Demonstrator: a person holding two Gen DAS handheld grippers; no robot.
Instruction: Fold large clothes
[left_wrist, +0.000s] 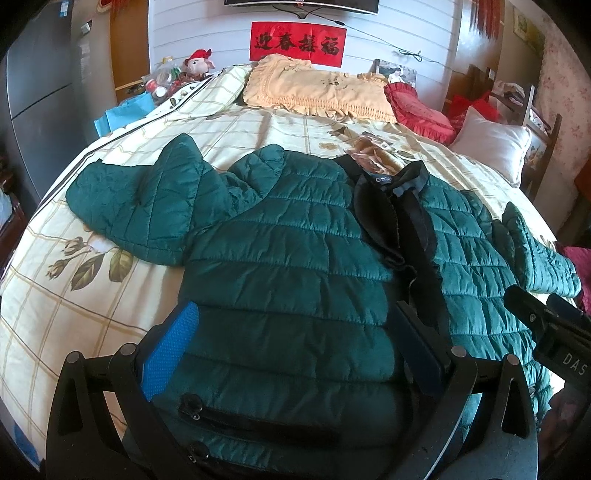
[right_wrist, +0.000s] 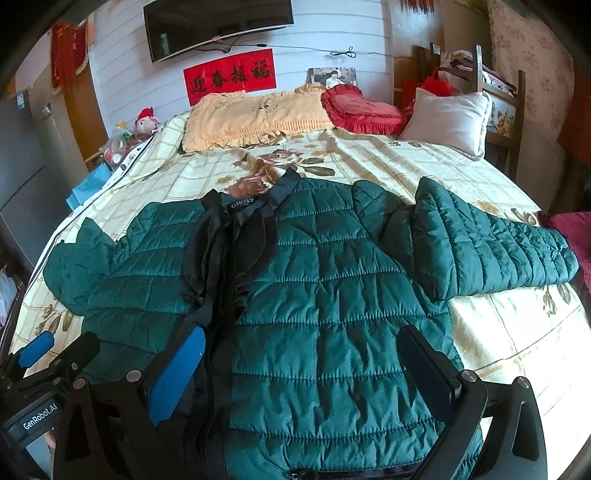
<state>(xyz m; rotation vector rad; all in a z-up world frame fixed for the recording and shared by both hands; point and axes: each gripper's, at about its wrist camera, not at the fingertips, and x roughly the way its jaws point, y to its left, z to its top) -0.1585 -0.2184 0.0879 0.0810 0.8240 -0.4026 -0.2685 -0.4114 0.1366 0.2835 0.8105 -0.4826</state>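
Observation:
A dark green quilted jacket (left_wrist: 288, 258) lies front up on the bed, black zipper placket and collar in the middle, both sleeves spread out to the sides. It also shows in the right wrist view (right_wrist: 325, 288). My left gripper (left_wrist: 295, 332) is open, its fingers straddling the jacket's left front panel near the hem and a pocket zipper (left_wrist: 255, 424). My right gripper (right_wrist: 306, 354) is open over the right front panel, its blue-padded finger (right_wrist: 181, 373) next to the zipper placket. Neither holds fabric. The right gripper's body (left_wrist: 554, 332) shows at the left view's right edge.
The bed (right_wrist: 509, 332) has a cream checked floral cover. At its head lie a yellow ruffled pillow (left_wrist: 317, 88), a red heart cushion (right_wrist: 365, 110) and a white pillow (right_wrist: 447, 122). A grey fridge (left_wrist: 37, 92) stands left, a wooden chair (right_wrist: 498, 92) right.

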